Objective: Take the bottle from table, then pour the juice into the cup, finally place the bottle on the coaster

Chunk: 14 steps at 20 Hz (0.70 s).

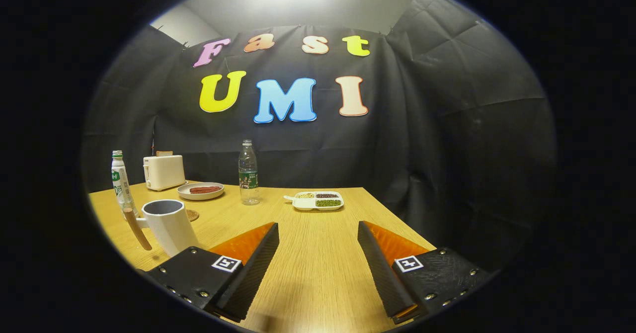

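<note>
My gripper (pixel 317 228) is open above the wooden table (pixel 318 273), with nothing between its fingers. A white cup (pixel 169 223) with a brown wooden handle stands just left of the left finger. Behind the cup, further left, a slim bottle (pixel 120 184) with a white and green label and a green cap stands upright. A small brown coaster (pixel 193 215) lies flat just behind the cup, partly hidden by it. A clear bottle (pixel 248 173) with a green label stands upright well beyond the fingers, near the back of the table.
A white toaster (pixel 164 172) stands at the back left, with a plate (pixel 200 191) of red food beside it. A white divided tray (pixel 315 201) of beans lies beyond the fingers. The table's right edge runs close past the right finger.
</note>
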Each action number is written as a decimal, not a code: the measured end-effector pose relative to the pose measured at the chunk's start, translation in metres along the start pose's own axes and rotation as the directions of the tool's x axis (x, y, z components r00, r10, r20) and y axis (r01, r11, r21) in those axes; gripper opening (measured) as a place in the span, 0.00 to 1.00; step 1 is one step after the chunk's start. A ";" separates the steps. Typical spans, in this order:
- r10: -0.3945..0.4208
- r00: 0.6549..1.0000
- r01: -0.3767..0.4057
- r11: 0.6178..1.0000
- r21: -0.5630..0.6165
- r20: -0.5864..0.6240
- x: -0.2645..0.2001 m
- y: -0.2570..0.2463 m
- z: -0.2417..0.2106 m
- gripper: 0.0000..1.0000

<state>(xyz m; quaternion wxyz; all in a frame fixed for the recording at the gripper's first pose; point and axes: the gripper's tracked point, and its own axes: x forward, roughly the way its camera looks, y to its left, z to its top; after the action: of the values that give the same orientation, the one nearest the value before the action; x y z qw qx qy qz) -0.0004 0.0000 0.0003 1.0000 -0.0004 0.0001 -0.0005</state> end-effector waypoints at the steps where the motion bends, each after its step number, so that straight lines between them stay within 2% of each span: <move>1: 0.000 1.000 0.000 1.000 0.000 0.000 0.000 0.000 -0.001 0.97; 14: -0.006 1.000 0.006 1.000 -0.004 0.006 0.010 0.000 -0.001 0.96</move>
<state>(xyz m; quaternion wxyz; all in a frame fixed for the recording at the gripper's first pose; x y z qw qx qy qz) 0.0094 0.0003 -0.0010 1.0000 -0.0022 -0.0028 -0.0035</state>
